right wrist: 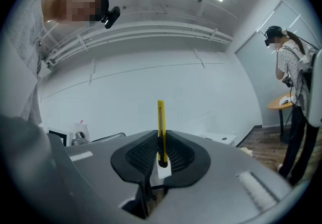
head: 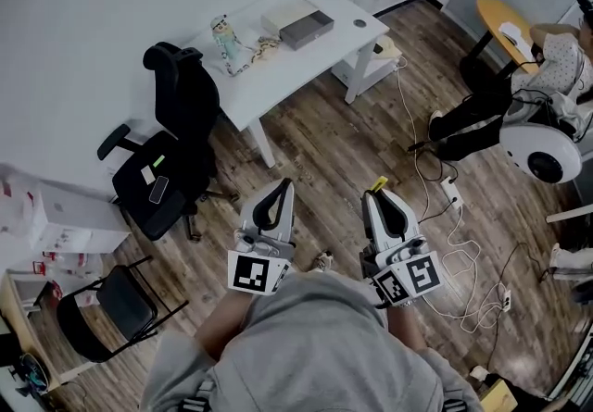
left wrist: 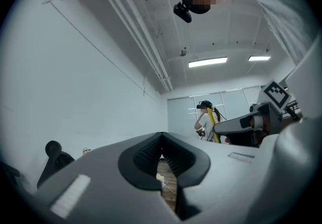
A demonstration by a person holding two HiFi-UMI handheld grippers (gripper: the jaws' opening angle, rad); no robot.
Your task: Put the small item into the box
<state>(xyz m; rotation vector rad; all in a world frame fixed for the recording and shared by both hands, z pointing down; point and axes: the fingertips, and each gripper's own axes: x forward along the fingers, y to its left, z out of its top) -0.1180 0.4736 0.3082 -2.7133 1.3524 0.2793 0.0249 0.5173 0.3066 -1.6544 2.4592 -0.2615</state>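
Note:
My right gripper (head: 376,193) is shut on a slim yellow utility knife (head: 379,184), held close in front of the person's body above the wooden floor. In the right gripper view the knife (right wrist: 160,127) stands upright, clamped between the jaws of the gripper (right wrist: 161,137). My left gripper (head: 282,188) is beside it, its jaws closed together with nothing in them; in its own view the left gripper (left wrist: 161,136) is pressed shut. A flat grey box (head: 307,28) lies on the white desk (head: 278,68), far ahead of both grippers.
A bottle (head: 223,41) and a coiled cord lie on the desk. A black office chair (head: 172,156) and a folding chair (head: 109,306) stand at left. Cables and a power strip (head: 450,190) run over the floor at right, near another person (head: 556,58) and a round table (head: 505,17).

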